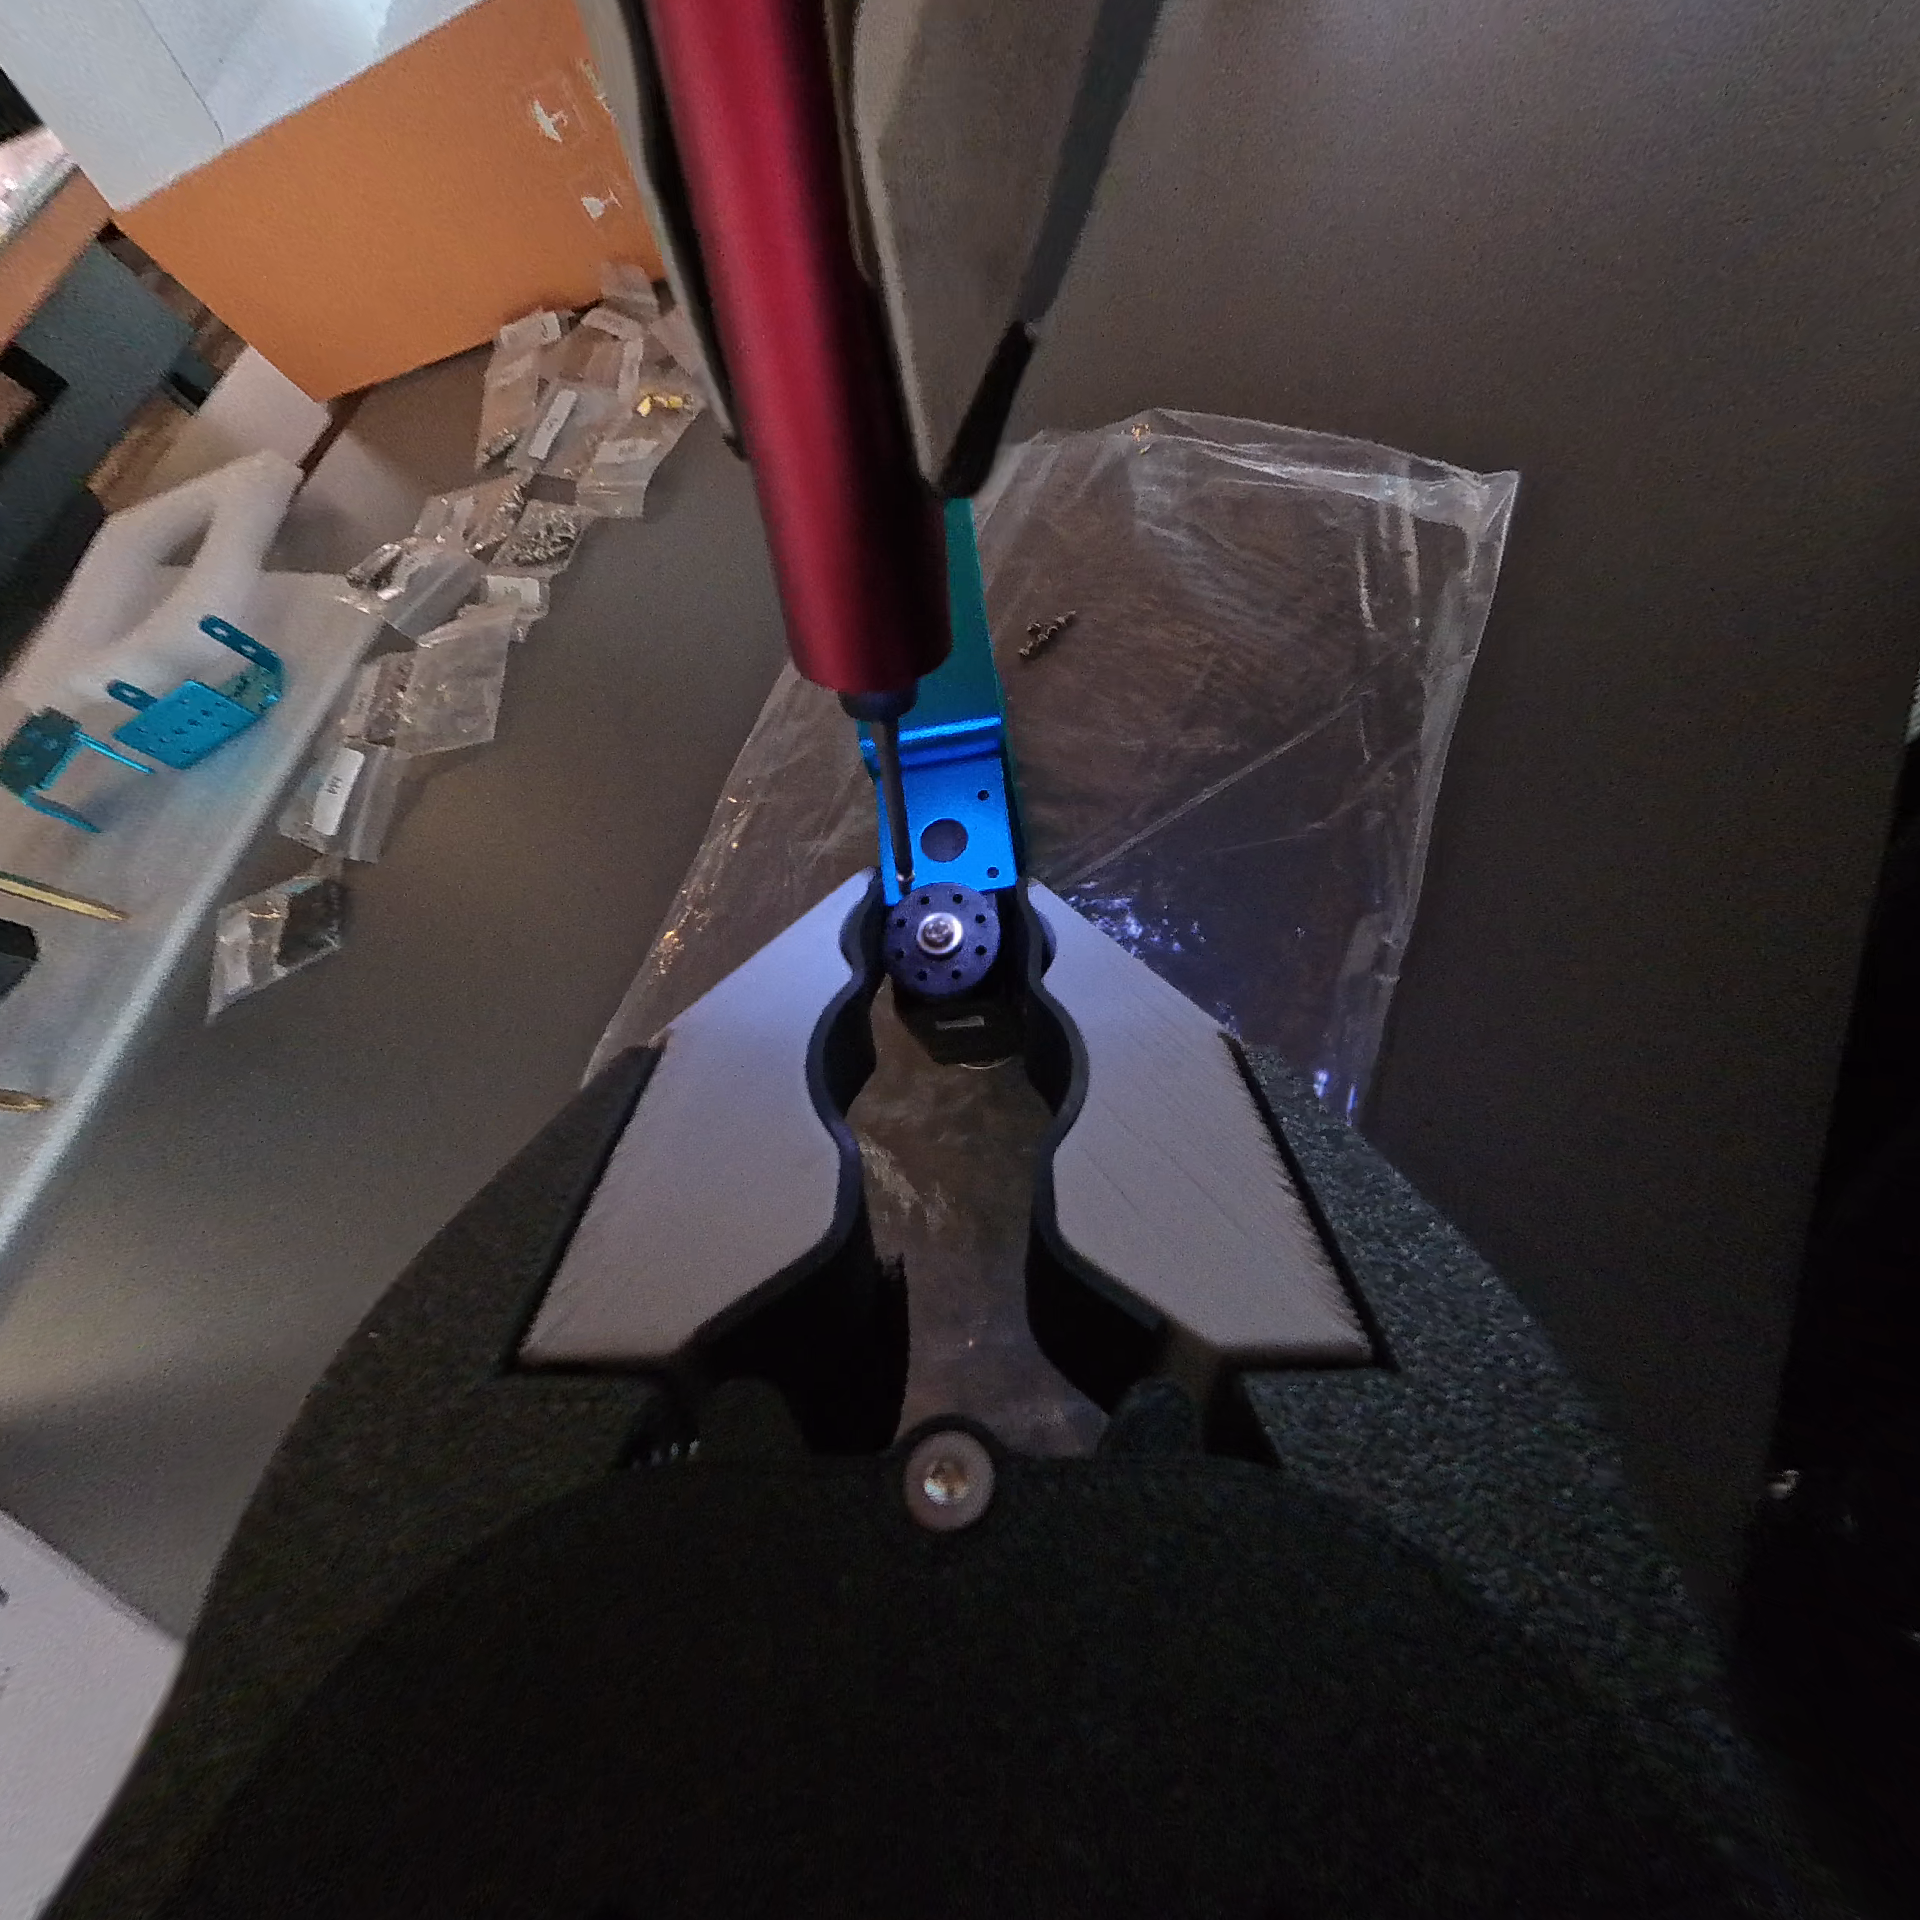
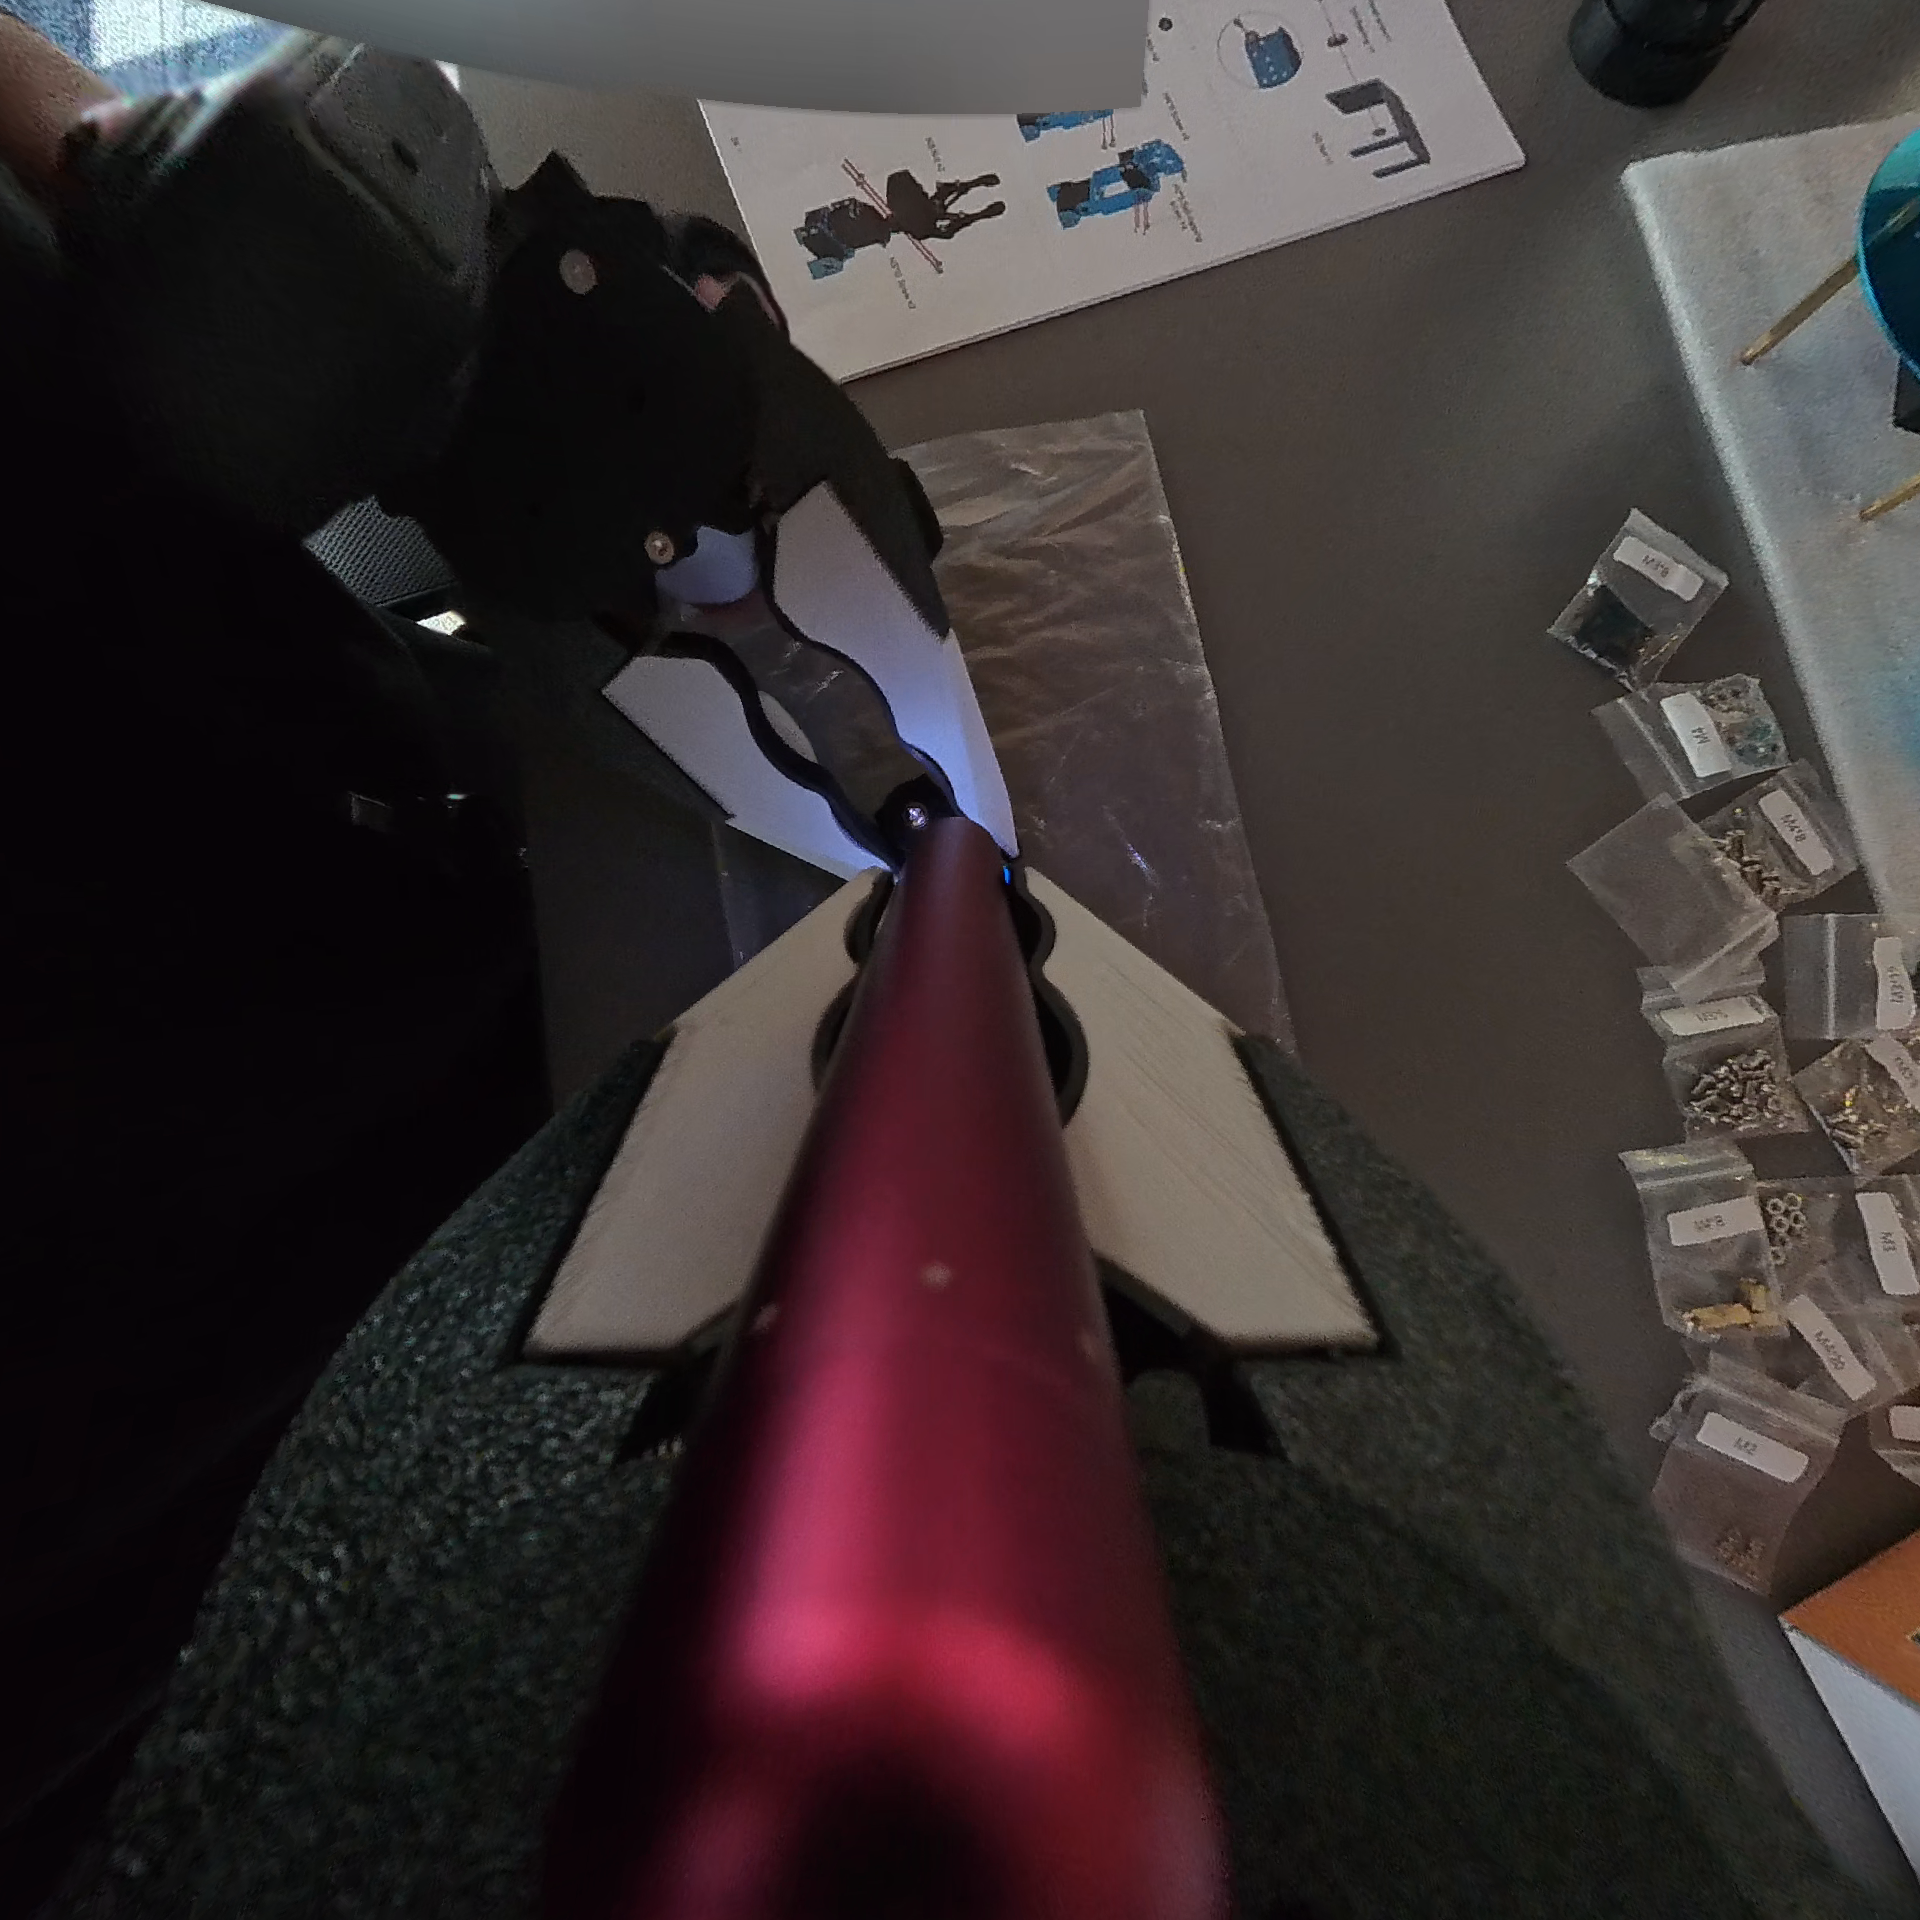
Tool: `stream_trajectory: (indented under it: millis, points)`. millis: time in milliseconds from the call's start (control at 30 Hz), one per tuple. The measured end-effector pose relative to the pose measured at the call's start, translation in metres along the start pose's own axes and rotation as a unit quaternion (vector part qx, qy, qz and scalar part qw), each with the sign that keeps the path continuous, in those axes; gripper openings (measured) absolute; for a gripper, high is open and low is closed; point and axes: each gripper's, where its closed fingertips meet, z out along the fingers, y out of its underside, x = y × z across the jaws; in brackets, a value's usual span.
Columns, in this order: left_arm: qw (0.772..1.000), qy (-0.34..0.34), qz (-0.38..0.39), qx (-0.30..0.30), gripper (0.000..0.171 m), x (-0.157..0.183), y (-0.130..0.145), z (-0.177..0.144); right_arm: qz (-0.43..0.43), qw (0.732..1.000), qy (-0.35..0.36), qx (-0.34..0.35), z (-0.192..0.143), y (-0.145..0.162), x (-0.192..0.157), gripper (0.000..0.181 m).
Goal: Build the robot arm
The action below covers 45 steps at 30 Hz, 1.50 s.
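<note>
My left gripper (image 1: 943, 914) is shut on a small black servo (image 1: 961, 1023) with a round black horn (image 1: 940, 938) and a silver screw at its centre. A blue metal bracket (image 1: 961, 800) stands against the horn. My right gripper (image 2: 951, 883) is shut on a red screwdriver (image 2: 925, 1351). In the left wrist view the red screwdriver (image 1: 810, 416) comes down from above, and its thin bit (image 1: 894, 810) touches the bracket's lower left edge beside the horn. In the right wrist view the left gripper (image 2: 914, 821) meets the screwdriver's tip, which hides the bracket.
A clear plastic bag (image 1: 1247, 665) lies on the grey table under the parts. Several small bags of screws (image 2: 1766, 1091) lie to one side. Blue brackets (image 1: 197, 707) rest on white foam. An instruction sheet (image 2: 1091, 177) and an orange box (image 1: 395, 239) lie farther off. Across from one pair of fingers to the other is roughly 8 centimeters.
</note>
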Motion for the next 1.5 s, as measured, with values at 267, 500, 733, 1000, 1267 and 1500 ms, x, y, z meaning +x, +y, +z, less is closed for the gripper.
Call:
stream_trajectory:
  millis: [267, 500, 733, 1000, 1267, 1500]
  points:
    - [0.999, 0.022, -0.040, -0.008, 0.021, 0.001, 0.002, 0.000, -0.004, 1.000, 0.018, 0.003, 0.004, -0.003, -0.003, 0.023]
    - [0.998, 0.025, -0.057, -0.011, 0.025, 0.001, 0.006, -0.001, -0.004, 1.000, 0.009, -0.011, 0.007, -0.003, -0.001, 0.023]
    - [0.988, 0.030, -0.152, -0.023, 0.048, 0.005, 0.004, -0.003, -0.004, 1.000, -0.004, -0.019, 0.010, -0.004, 0.002, 0.023]
    - [0.973, 0.010, -0.230, -0.023, 0.041, -0.001, -0.003, 0.003, -0.012, 0.999, -0.014, -0.026, 0.008, -0.002, 0.002, 0.023]
    - [0.970, 0.001, -0.239, -0.040, 0.035, 0.003, 0.004, -0.004, -0.013, 1.000, -0.013, -0.020, 0.006, 0.000, 0.000, 0.023]
    - [0.967, 0.004, -0.251, -0.038, 0.024, 0.003, 0.005, -0.004, -0.014, 1.000, -0.012, -0.024, 0.006, 0.004, -0.001, 0.023]
